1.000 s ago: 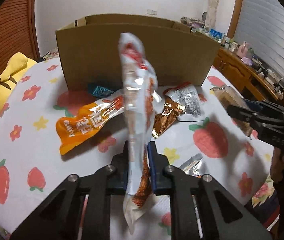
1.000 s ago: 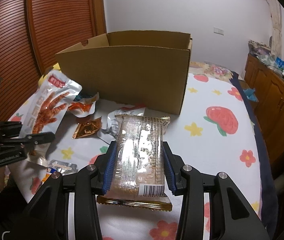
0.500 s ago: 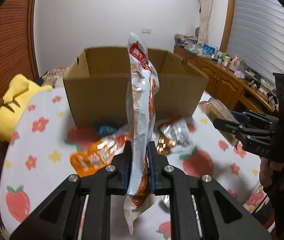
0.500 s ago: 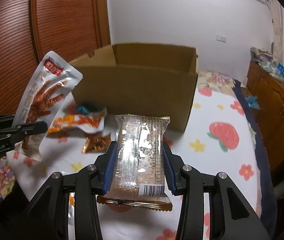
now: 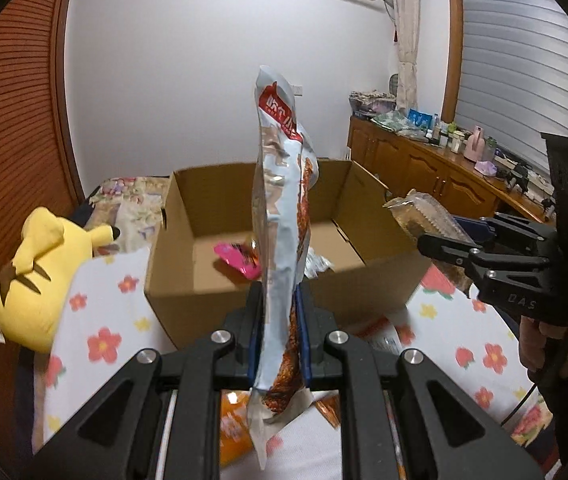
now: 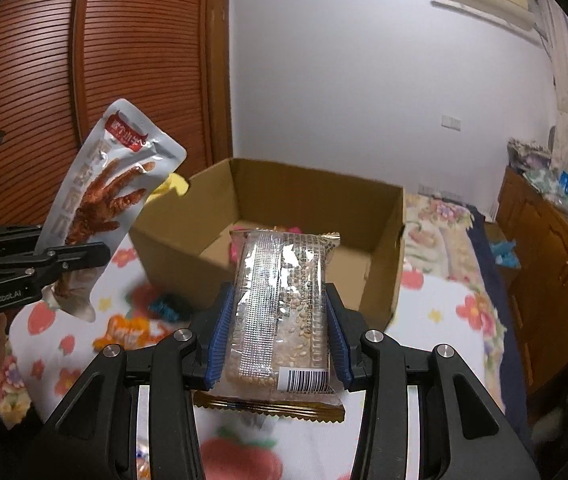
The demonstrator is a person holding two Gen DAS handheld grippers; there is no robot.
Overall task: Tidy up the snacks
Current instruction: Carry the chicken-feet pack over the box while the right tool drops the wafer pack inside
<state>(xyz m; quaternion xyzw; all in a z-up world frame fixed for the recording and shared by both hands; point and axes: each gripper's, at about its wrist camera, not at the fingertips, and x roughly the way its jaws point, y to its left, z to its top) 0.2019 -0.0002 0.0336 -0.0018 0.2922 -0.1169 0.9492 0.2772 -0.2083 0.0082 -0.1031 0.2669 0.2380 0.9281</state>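
My left gripper [image 5: 278, 312] is shut on a silver chicken-feet packet [image 5: 282, 216], held upright and edge-on in front of the open cardboard box [image 5: 188, 280]. It also shows in the right wrist view [image 6: 104, 200]. My right gripper [image 6: 280, 320] is shut on a clear sesame-bar packet [image 6: 284, 304], held above the near wall of the box [image 6: 387, 248]. That packet shows at the right in the left wrist view [image 5: 423, 216]. A pink packet [image 5: 238, 262] and a silver one lie inside the box.
An orange packet [image 6: 132, 334] and a teal one [image 6: 166, 308] lie on the strawberry-print tablecloth [image 6: 443, 312] before the box. A yellow plush toy [image 5: 40, 264] sits at the left. A wooden cabinet [image 5: 435, 176] with clutter stands at the right.
Both grippers have risen with their packets and moved toward the box. I now look down into the box from above its near wall.
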